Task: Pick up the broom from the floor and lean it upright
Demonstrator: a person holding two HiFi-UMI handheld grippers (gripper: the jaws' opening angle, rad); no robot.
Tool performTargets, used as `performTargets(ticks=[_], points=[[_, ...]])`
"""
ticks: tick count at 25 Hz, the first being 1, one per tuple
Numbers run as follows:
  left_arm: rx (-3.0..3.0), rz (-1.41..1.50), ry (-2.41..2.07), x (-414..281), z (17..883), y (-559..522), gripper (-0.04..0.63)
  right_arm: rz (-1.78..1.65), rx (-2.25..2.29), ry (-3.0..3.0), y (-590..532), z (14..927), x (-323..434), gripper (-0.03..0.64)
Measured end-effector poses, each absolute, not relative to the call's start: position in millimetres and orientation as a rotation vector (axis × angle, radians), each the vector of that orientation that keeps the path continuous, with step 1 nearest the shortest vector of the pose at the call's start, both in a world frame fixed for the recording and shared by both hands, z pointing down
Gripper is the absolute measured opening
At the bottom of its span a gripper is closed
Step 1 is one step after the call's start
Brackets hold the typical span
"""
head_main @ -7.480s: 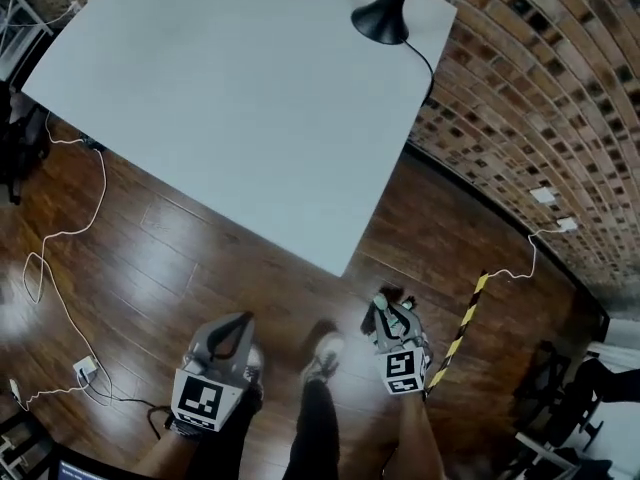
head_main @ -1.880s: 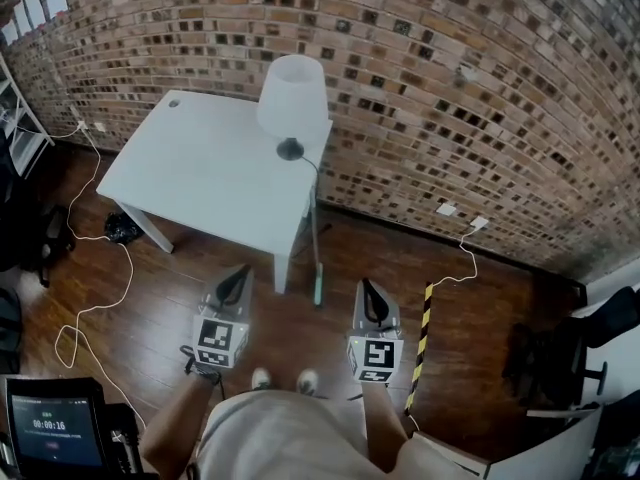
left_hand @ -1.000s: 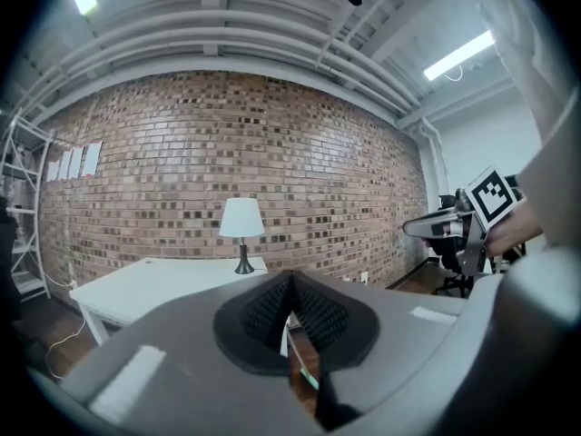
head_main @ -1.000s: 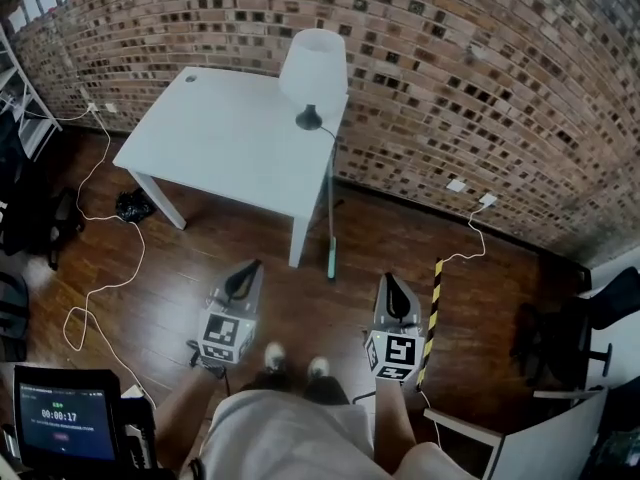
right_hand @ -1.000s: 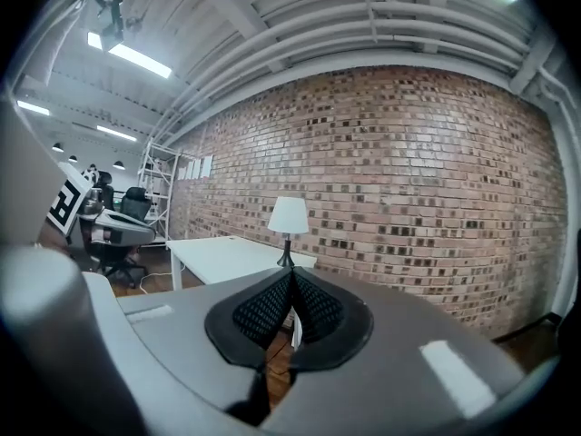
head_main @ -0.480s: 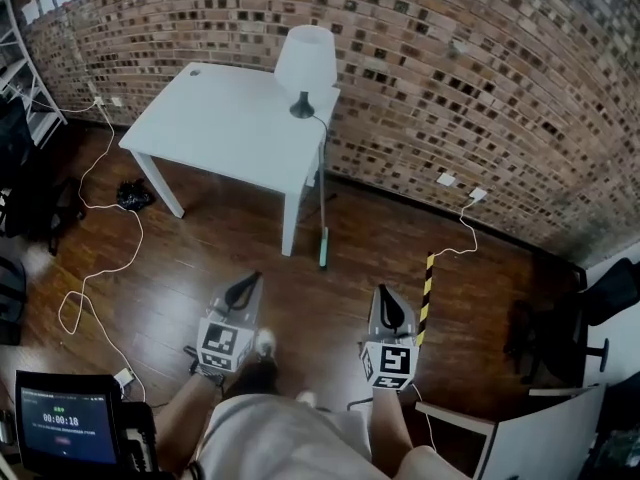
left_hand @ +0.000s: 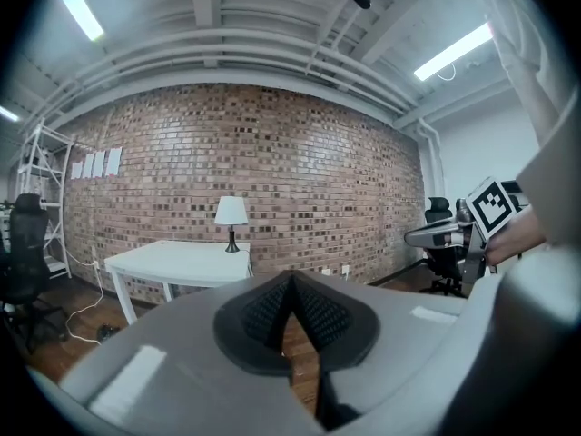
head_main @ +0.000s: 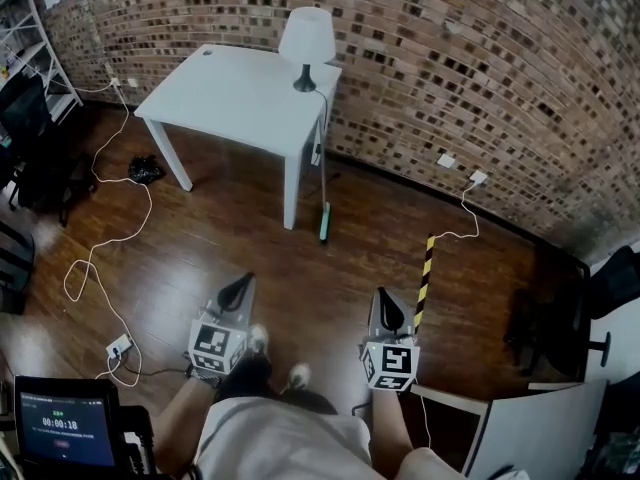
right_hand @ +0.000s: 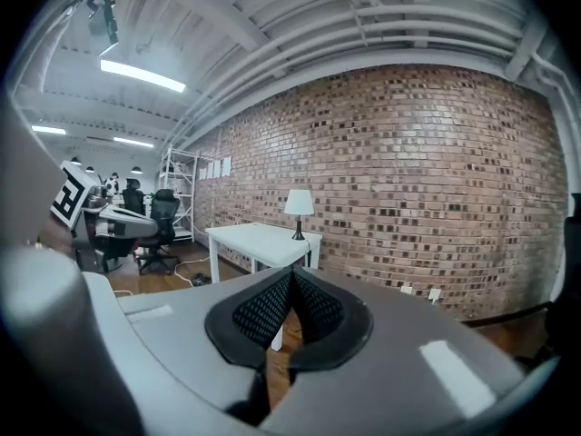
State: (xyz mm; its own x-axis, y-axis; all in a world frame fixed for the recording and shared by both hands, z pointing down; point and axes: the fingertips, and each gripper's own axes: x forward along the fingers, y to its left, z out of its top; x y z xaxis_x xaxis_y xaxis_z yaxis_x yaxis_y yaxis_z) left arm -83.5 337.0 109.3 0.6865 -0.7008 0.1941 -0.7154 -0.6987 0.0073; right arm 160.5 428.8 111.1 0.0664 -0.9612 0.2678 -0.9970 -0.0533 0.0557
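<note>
The broom (head_main: 322, 168) stands nearly upright against the right-hand front corner of the white counter (head_main: 230, 93). Its thin handle rests on the counter's edge just below the table lamp (head_main: 306, 40), and its greenish head (head_main: 323, 234) sits on the dark wooden floor (head_main: 250, 238) just beside the counter's front leg. Neither tool touches it. Both are held low in front of the person, well apart from the broom, pointing toward the counter and the brick wall (head_main: 470, 58). The left tool (head_main: 240, 286) has its ribbed black pads pressed together at the tips, with nothing between them, as the left gripper view shows (left_hand: 290, 287). The right tool (head_main: 382, 300) is likewise pressed together and holds nothing (right_hand: 290, 284). Each tool's marker cube shows at the edge of the other's view: the right one (left_hand: 490, 205), the left one (right_hand: 71, 198). A yellow-and-black striped bar (head_main: 424, 278) lies on the floor just beyond the right tool. White cables (head_main: 105, 248) loop across the boards to the left of the counter. A small screen (head_main: 60, 433) sits at the lower left corner. The person's shoes (head_main: 297, 376) are on the floor between the two tools. Office chairs stand at the far left (head_main: 30, 143) and far right (head_main: 575, 318).
</note>
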Motion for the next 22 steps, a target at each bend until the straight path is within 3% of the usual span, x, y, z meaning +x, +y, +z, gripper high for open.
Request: performTargets(ticks=[22], points=[[2.839,0.249,-1.156,-102.8,98.5,315.3,0.0,0.19,2.173,-1.978,410.2,92.2,122.8,0.011]])
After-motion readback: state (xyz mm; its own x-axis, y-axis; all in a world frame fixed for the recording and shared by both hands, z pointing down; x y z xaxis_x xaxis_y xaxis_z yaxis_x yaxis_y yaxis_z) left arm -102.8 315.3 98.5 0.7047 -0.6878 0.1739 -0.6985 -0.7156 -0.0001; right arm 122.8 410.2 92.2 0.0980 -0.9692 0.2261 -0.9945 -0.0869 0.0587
